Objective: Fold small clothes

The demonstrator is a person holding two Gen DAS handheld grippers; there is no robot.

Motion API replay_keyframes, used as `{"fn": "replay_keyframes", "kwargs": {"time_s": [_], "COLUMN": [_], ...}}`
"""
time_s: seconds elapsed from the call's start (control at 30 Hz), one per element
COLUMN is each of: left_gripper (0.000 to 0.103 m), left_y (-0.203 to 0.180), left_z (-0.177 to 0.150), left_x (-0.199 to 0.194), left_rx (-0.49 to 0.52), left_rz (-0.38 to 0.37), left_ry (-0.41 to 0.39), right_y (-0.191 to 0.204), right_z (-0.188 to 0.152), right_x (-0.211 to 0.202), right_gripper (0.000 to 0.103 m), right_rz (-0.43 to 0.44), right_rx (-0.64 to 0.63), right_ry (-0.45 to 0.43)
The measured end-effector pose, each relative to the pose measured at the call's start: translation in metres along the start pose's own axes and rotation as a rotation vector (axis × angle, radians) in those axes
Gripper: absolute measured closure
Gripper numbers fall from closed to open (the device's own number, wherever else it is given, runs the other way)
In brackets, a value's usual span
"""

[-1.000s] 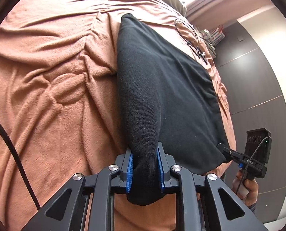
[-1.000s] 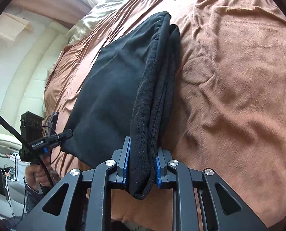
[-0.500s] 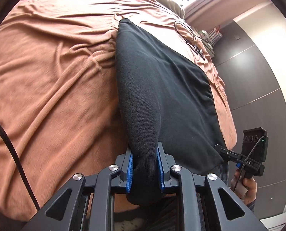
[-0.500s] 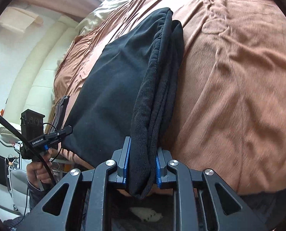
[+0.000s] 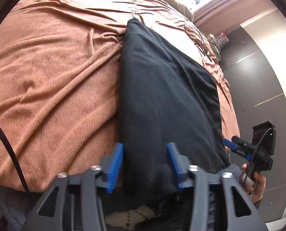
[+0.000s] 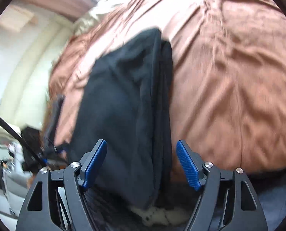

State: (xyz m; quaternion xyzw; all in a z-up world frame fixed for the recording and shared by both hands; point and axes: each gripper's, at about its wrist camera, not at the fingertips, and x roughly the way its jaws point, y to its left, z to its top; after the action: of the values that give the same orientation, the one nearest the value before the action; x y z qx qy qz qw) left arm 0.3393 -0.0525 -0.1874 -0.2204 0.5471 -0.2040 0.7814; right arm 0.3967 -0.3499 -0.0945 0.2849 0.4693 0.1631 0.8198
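Note:
A black garment (image 5: 162,96), folded into a long panel, lies on the brown blanket (image 5: 56,77) with its near end hanging over the bed's edge. My left gripper (image 5: 145,163) is opening; the garment's left corner sits between its blue pads (image 5: 115,165), which no longer press on it. My right gripper (image 6: 142,164) is also opening around the layered right edge of the garment (image 6: 127,105), its pads (image 6: 188,165) clear of the cloth. The right gripper (image 5: 245,150) with the hand holding it shows in the left wrist view.
A thin black cable (image 5: 198,42) lies on the far part of the bed. Dark wall panels (image 5: 258,80) stand to the right. A pale pillow (image 6: 89,21) lies at the far end. Below the bed's edge a white patterned thing (image 5: 131,215) is on the floor.
Both grippers were shut on the garment's near edge and have now opened, letting it go. The garment came closer to the bed's near edge.

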Motion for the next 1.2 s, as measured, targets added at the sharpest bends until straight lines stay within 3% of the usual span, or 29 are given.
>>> {"fn": "replay_keyframes", "kwargs": {"time_s": [0.13,0.2,0.37,0.63,0.8,0.97,1.2], "left_gripper": [0.04,0.04,0.04,0.04,0.04,0.04,0.04], "left_y": [-0.008,-0.011,-0.019,-0.009,0.002,0.002,0.003], "left_z": [0.025,0.04,0.077,0.126,0.142,0.154,0.174], "left_x": [0.013,0.021,0.042,0.085,0.101,0.107,0.115], "left_rx": [-0.007,-0.019,-0.028,-0.014,-0.068,-0.073,-0.049], "left_rz": [0.054,0.067,0.131,0.224,0.225,0.207,0.175], "left_ry": [-0.021,-0.032,-0.036,0.018,0.031,0.02,0.028], "right_y": [-0.008,-0.024,-0.053,-0.074,-0.087,-0.11,-0.131], "right_z": [0.056,0.081,0.112,0.123,0.121,0.123,0.132], "right_x": [0.01,0.03,0.074,0.109,0.121,0.131,0.144], "right_gripper": [0.03,0.03,0.03,0.03,0.03,0.057,0.067], "right_rz": [0.035,0.088,0.109,0.233,0.281,0.318,0.414], "right_rx": [0.006,0.057,0.095,0.132,0.098,0.12,0.184], "right_ry": [-0.055,-0.043,0.007,0.008,-0.011,-0.001,0.007]}}
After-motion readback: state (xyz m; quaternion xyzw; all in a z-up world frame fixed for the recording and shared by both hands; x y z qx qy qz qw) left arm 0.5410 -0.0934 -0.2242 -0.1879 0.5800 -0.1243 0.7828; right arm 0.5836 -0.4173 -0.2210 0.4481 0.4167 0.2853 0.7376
